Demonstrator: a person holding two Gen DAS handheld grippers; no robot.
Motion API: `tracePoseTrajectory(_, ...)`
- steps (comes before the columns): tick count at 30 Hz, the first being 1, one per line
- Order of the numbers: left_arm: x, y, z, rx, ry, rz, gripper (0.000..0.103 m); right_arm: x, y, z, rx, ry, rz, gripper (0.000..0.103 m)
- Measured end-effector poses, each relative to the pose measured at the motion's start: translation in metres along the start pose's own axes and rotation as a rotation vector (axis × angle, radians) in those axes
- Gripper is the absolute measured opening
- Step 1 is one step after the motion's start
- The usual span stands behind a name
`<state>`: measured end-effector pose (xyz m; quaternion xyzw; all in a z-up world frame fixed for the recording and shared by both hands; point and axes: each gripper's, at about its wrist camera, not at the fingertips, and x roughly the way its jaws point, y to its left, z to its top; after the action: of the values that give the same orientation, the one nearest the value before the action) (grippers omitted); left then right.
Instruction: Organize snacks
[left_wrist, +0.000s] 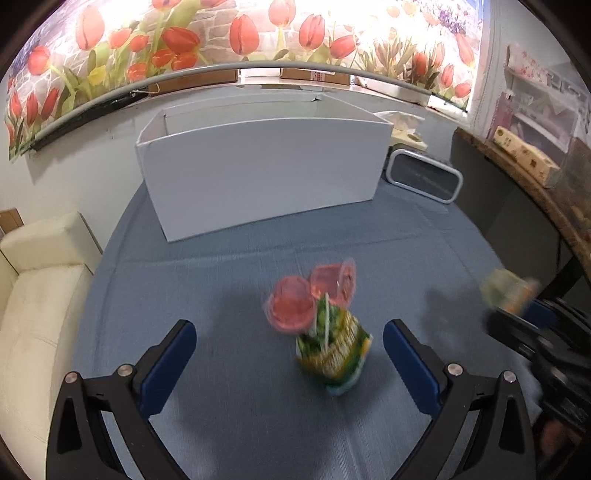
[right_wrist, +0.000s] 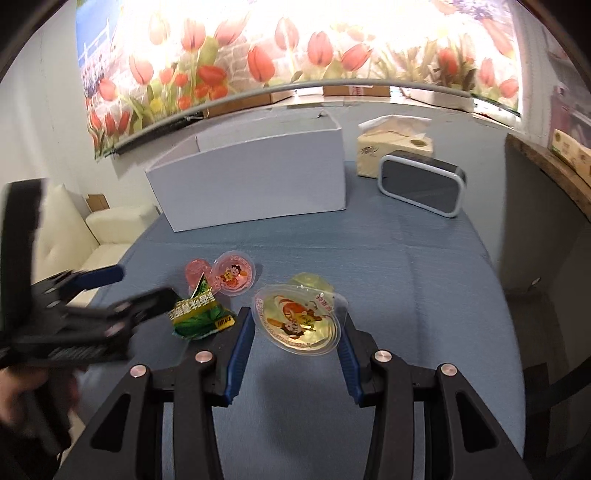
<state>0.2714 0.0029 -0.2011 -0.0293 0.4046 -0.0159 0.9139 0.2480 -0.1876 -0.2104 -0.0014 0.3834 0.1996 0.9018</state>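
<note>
My right gripper (right_wrist: 297, 321) is shut on a yellow jelly cup (right_wrist: 295, 314) with a cartoon lid, held just above the blue table (right_wrist: 406, 288). In the left wrist view the same cup (left_wrist: 506, 291) shows blurred at the far right. My left gripper (left_wrist: 290, 326) is open over the table, its jaws wide apart and holding nothing. Just ahead of it lie a green snack packet (left_wrist: 332, 350) and two pink jelly cups (left_wrist: 291, 310). The right wrist view shows that packet (right_wrist: 201, 314) and those pink cups (right_wrist: 234, 277) beside my left gripper (right_wrist: 133, 288). An open white box (left_wrist: 258, 173) stands at the back.
A tissue box (right_wrist: 393, 147) and a black, grey-framed device (right_wrist: 421, 188) stand right of the white box (right_wrist: 251, 184). A cream sofa (left_wrist: 40, 295) lies beyond the table's left edge. A wooden shelf (left_wrist: 524, 162) runs along the right.
</note>
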Motion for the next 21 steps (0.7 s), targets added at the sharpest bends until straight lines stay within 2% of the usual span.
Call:
tracePoseTrajectory(4, 0.023, -0.001, 0.010, -0.006, 0.030, 0.021, 0.103, -0.013, -0.001, -0.004, 0.000, -0.014, 0.000, 0.047)
tracePoseTrajectory(9, 0.041, 0.002, 0.015, -0.018, 0.044, 0.005, 0.101, -0.014, -0.003, -0.005, 0.004, -0.012, 0.004, 0.047)
tracePoseTrajectory(10, 0.045, 0.002, 0.015, -0.015, 0.054, -0.004, 0.099, -0.014, -0.003, -0.006, 0.004, -0.009, 0.005, 0.047)
tracePoseTrajectory(12, 0.051, 0.002, 0.016, -0.008, 0.071, -0.019, 0.087, -0.012, -0.003, -0.006, 0.006, -0.005, 0.006, 0.047)
tracePoseTrajectory(16, 0.061, 0.001, 0.015, -0.004, 0.093, -0.064, 0.077, -0.007, 0.001, -0.007, 0.000, 0.003, 0.011, 0.047)
tracePoseTrajectory(21, 0.064, -0.001, 0.017, -0.018, 0.099, -0.120, 0.057, -0.004, 0.003, -0.008, -0.006, 0.012, 0.014, 0.047)
